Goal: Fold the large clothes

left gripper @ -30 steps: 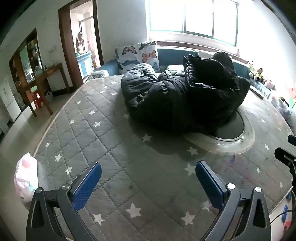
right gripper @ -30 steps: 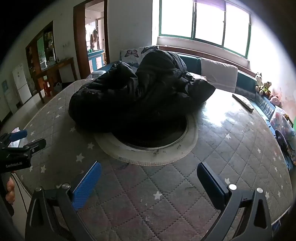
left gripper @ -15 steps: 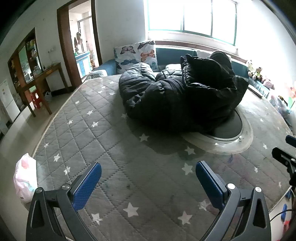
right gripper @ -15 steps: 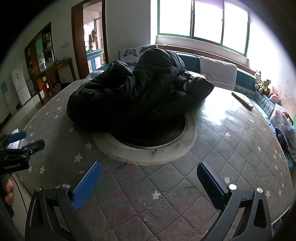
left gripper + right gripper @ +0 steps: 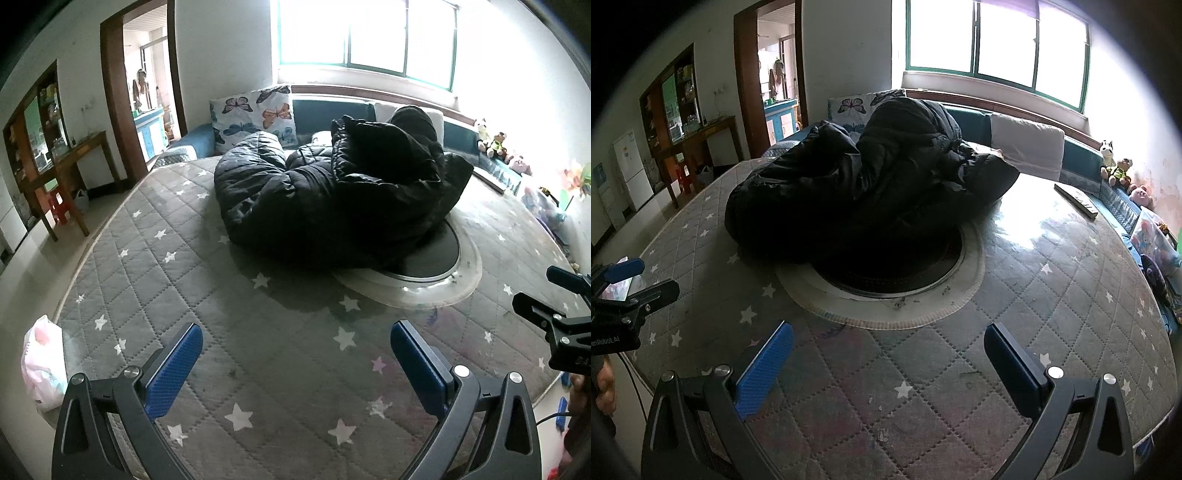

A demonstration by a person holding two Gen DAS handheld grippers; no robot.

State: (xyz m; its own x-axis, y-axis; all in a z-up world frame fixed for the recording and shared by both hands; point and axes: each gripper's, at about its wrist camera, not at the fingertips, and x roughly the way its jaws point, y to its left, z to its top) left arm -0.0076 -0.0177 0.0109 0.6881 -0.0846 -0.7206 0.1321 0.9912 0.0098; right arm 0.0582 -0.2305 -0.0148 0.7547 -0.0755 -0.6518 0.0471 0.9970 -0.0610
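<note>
A large black puffer coat (image 5: 332, 199) lies crumpled in a heap at the middle of a round table covered in grey quilted star cloth (image 5: 166, 280). It also shows in the right wrist view (image 5: 871, 195), partly over a dark round inset (image 5: 897, 269). My left gripper (image 5: 295, 369) is open and empty, hovering over the near edge, well short of the coat. My right gripper (image 5: 888, 369) is open and empty over the near edge too. Each gripper shows at the side of the other's view.
A sofa with a butterfly pillow (image 5: 258, 114) and a grey cushion (image 5: 1027, 151) stands behind the table. A flat dark bar (image 5: 1075, 199) lies at the far right of the table. A pink-white bag (image 5: 42, 362) hangs at the left edge. Stuffed toys (image 5: 1119, 170) line the wall.
Both grippers have drifted slightly, so the coat sits a little differently in view. Both stay open and empty; the coat has not moved.
</note>
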